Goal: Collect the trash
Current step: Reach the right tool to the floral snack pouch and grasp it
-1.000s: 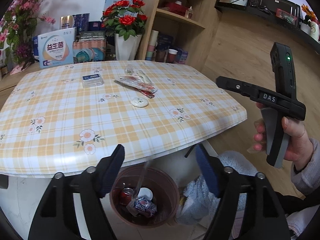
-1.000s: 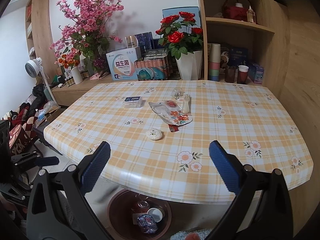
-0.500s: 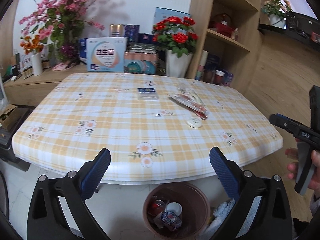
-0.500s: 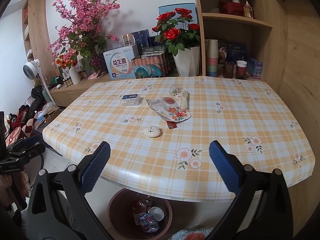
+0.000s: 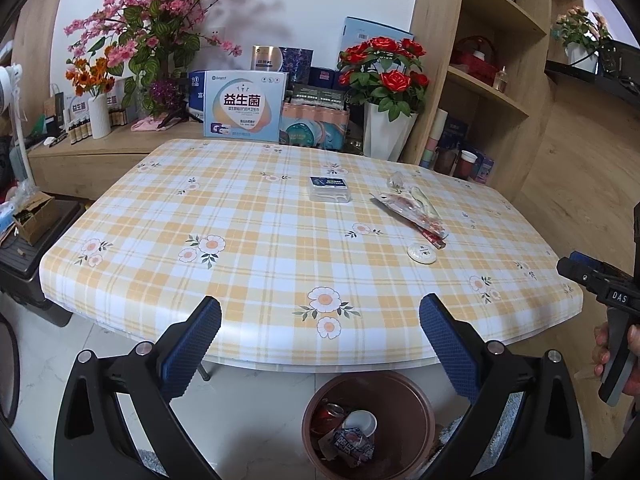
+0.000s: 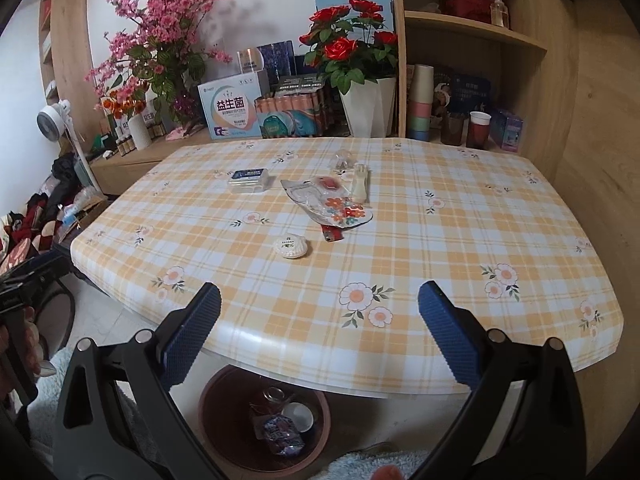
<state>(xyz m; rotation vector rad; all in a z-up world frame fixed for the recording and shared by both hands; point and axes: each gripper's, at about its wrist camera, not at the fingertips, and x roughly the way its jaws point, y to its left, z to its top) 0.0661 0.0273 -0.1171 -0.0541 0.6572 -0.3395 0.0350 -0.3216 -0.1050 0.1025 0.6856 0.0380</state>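
Checked tablecloth [image 5: 256, 236], flowered, before you; brown bin [image 5: 420, 400] on the floor under its near edge.

Done, by the look of it: bin holds one can, one white cup, one printed wrapper.

Left on the table: one floral plastic packet [image 6: 328, 202], one round white lid [image 6: 291, 246], one lighter [image 6: 331, 235], one small box [image 6: 249, 179], some clear scraps.

Your left gripper [image 5: 320, 312]: jaws have just been opening, spread wide, nothing between. Right gripper [image 6: 319, 312]: released, empty.

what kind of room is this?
Likely a home living or dining room: a table with a plaid floral cover, artificial flowers on a wooden sideboard, a shelf unit with cups, and a trash bin below.
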